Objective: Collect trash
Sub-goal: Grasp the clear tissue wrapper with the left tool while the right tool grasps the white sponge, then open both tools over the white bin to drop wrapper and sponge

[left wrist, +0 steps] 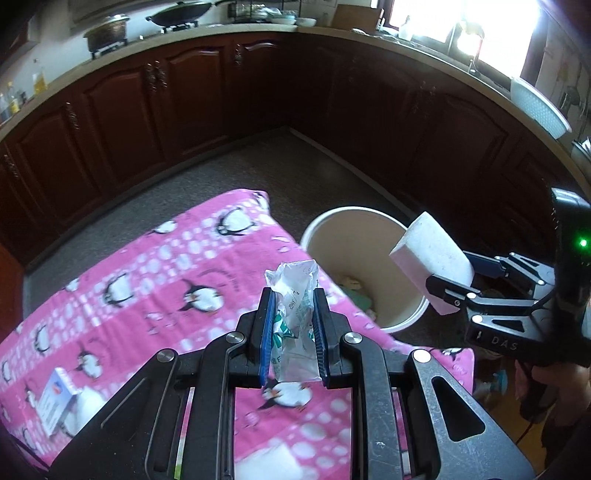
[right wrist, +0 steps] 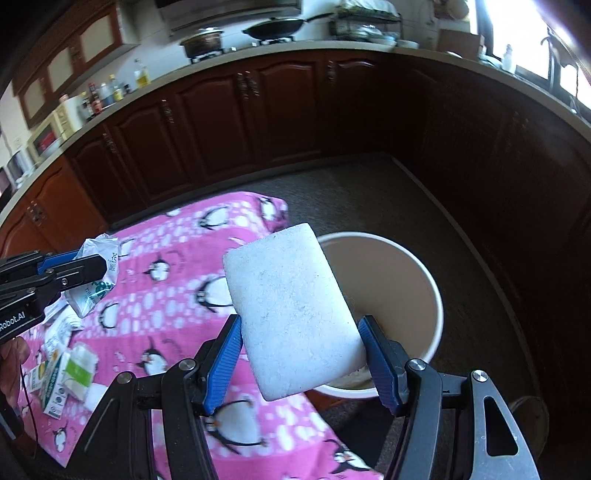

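My right gripper (right wrist: 301, 354) pinches the white foam block (right wrist: 291, 314) by its sides at the bin (right wrist: 424, 273) rim (light, crushable). My left gripper (left wrist: 293, 325) is clamped on a crinkly wrapper (left wrist: 295, 295) beside the bin, limp and slippery.

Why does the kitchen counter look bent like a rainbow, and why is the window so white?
Both wrist views come through fisheye lenses, so the straight counter curves. In the left wrist view the window glares white and washes out things beside it, and the blanket looks a bit blurry. In the right wrist view the window glares too, while the cabinets stay dark.
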The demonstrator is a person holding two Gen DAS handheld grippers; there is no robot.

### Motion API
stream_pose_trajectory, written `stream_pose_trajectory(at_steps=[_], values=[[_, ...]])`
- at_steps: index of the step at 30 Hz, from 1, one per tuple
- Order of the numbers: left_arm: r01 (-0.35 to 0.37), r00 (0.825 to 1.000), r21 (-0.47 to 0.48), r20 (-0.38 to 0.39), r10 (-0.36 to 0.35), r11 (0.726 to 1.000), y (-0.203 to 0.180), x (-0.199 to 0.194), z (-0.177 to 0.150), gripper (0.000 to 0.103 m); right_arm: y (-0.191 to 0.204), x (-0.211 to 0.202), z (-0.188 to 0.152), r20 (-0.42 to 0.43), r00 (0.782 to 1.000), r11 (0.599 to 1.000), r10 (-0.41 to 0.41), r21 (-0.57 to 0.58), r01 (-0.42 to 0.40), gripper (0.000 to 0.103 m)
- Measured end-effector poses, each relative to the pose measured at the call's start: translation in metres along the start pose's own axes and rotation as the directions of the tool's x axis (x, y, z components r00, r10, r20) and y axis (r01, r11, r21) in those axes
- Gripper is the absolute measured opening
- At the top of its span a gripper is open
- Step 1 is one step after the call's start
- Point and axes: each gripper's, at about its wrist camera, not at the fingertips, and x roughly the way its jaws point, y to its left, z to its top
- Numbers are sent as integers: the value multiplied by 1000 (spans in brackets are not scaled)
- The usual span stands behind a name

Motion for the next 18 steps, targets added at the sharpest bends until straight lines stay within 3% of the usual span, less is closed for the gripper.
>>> stream_pose_trajectory(at_steps=[18], values=[[65, 993, -22, -102, -67, 998, -30, 80, 17, 17, -50, 71, -16, -162, 985, 992, -65, 95, 81, 63]])
